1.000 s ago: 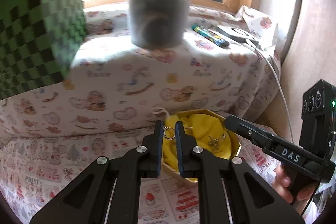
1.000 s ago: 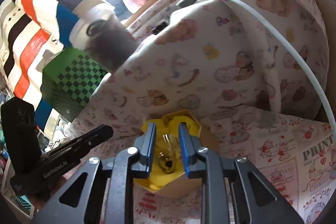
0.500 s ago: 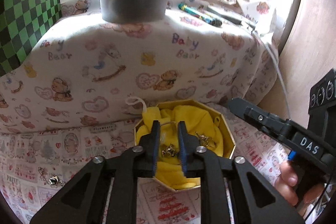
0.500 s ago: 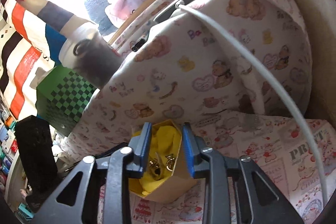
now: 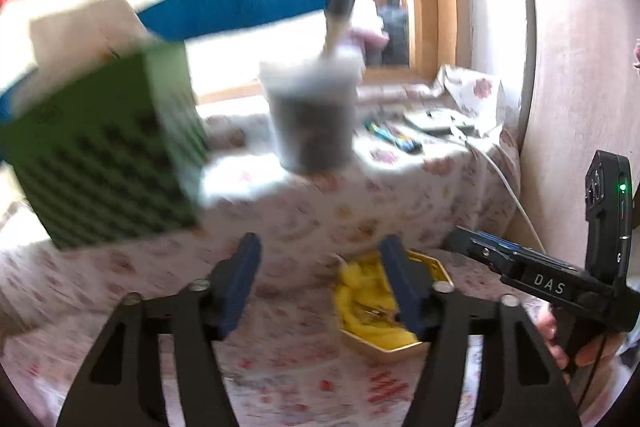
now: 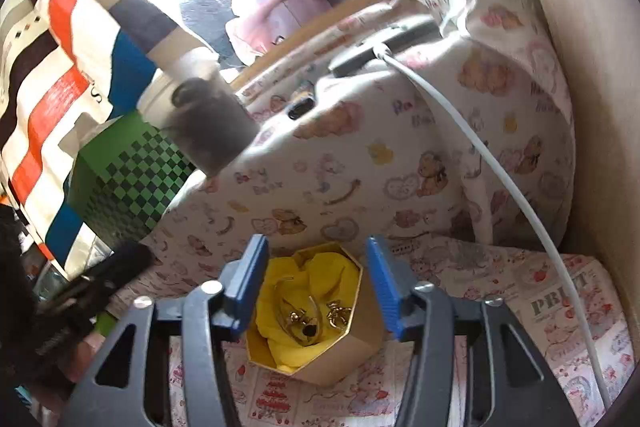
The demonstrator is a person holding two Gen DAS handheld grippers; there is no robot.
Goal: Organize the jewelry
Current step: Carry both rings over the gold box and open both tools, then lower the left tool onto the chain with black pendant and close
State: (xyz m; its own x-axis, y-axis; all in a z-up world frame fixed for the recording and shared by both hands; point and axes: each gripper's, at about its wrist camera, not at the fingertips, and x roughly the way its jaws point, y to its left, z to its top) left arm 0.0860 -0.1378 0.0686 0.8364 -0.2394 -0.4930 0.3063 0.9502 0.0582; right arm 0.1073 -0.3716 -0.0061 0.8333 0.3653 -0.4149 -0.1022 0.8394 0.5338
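Jewelry is seen lying in the yellow cloth that lines the small gold box, which rests on the printed sheet at the foot of a cushion covered in bear-patterned fabric. Several gold pieces, earrings by the look of them, are gathered near the middle of the cloth; their exact number cannot be told. The right claw is held above the box with its jaws opening, and nothing is pinched between the blue pads; the box and its contents are only seen through the gap. The left claw is likewise opening and empty, and the box is seen just beyond its right pad in a blurred view. Both pieces are therefore judged to be released into the box, so this stage of the sorting appears done. Whether more jewelry is left on the sheet cannot be told, since the left view is too smeared. A green checkered box and a dark cup are left untouched further back
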